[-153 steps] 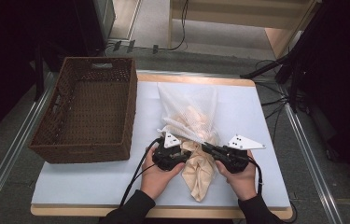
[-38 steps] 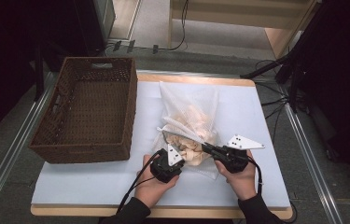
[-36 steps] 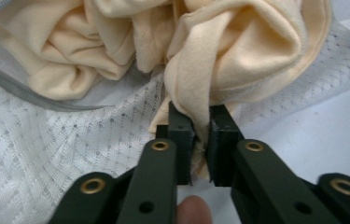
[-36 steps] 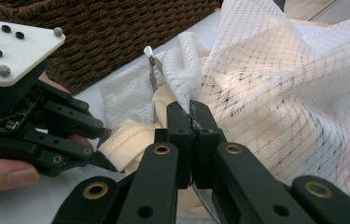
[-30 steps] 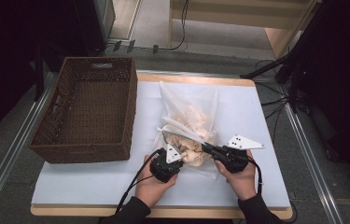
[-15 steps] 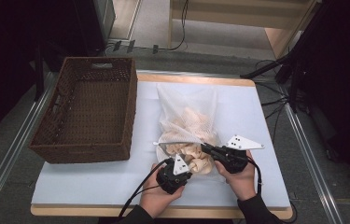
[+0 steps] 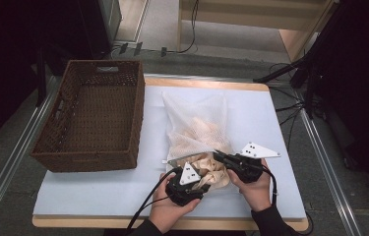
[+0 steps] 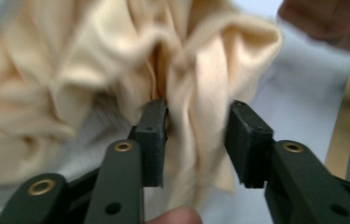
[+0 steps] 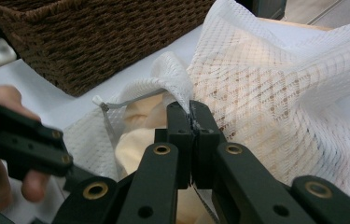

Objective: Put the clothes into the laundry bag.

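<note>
so there's a white see-through mesh laundry bag (image 7: 194,123) lying flat on the table, right of centre, open mouth at the near end. a crumpled cream-coloured knit garment (image 7: 210,169) is stuffed in it, most of it inside, a bunched fold poking out of the near opening

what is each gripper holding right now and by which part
The right gripper pinches the mesh laundry bag by the rim of its opening. The left gripper, just opening, straddles the cream garment without gripping it.
</note>
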A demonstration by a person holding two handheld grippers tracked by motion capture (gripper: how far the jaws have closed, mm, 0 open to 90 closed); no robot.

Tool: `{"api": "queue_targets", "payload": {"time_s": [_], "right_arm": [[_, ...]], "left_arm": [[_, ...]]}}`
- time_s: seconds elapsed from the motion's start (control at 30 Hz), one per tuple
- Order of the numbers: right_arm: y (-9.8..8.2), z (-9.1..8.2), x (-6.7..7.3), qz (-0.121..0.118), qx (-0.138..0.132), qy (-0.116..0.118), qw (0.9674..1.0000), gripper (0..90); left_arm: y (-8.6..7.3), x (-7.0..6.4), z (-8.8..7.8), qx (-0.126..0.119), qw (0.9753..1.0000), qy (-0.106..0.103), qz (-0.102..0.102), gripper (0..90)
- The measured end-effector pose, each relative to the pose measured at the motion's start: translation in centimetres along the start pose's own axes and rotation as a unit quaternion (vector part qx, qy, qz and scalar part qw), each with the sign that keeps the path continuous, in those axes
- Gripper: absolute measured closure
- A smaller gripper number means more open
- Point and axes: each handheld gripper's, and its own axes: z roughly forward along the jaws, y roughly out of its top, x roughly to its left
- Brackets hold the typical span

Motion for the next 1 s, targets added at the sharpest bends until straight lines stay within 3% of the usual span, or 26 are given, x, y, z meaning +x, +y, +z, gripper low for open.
{"api": "queue_targets", "payload": {"time_s": [0.07,0.2,0.3,0.37,0.43,0.5,0.6,0.67,0.73,0.77,0.83,0.9,1.0], "right_arm": [[0.0,0.1,0.0,0.001,0.001,0.001,1.0000,89.3],[0.0,0.2,0.1,0.000,0.001,0.001,1.0000,89.3],[0.0,0.2,0.3,0.000,0.002,0.002,1.0000,89.3],[-0.1,0.2,0.3,-0.002,0.003,0.003,1.0000,89.3],[-0.1,0.2,0.4,-0.003,0.002,0.004,1.0000,89.3],[0.0,0.1,0.4,-0.001,0.000,0.005,1.0000,89.3],[0.1,-0.1,0.3,-0.002,-0.007,0.006,1.0000,89.3],[0.2,-0.3,0.4,-0.004,-0.013,0.007,0.9999,89.4],[0.5,-0.4,0.6,-0.007,-0.017,0.009,0.9998,89.3],[0.6,-0.5,0.7,-0.009,-0.018,0.009,0.9998,89.3],[0.6,-0.5,0.7,-0.008,-0.015,0.009,0.9998,89.3],[0.4,-0.4,0.7,-0.008,-0.013,0.009,0.9998,89.4],[0.3,-0.1,0.9,-0.010,-0.006,0.011,0.9999,89.3]], "left_arm": [[0.7,-0.1,-0.1,-0.008,0.9999,0.010,0.008,57.2],[1.5,-0.3,0.9,0.001,0.9996,0.024,0.017,52.7],[1.9,-0.1,2.0,0.013,0.9991,0.040,0.007,52.1],[2.3,0.5,2.5,0.010,0.9984,0.056,0.002,56.5],[2.7,1.3,2.5,-0.007,0.9979,0.063,-0.014,70.4],[3.1,2.1,2.3,-0.018,0.9980,0.050,-0.033,82.1],[3.7,2.8,1.7,-0.048,0.9962,0.051,-0.051,84.8],[4.0,3.0,1.4,-0.068,0.9934,0.073,-0.057,84.8],[4.0,3.4,1.3,-0.080,0.9916,0.069,-0.074,84.1],[4.0,3.6,1.5,-0.078,0.9915,0.071,-0.076,83.2],[3.8,3.8,2.1,-0.059,0.9921,0.096,-0.054,81.4],[3.4,4.1,2.9,-0.036,0.9899,0.133,-0.032,80.7],[2.9,4.8,3.6,-0.027,0.9888,0.141,-0.040,81.8]]}}
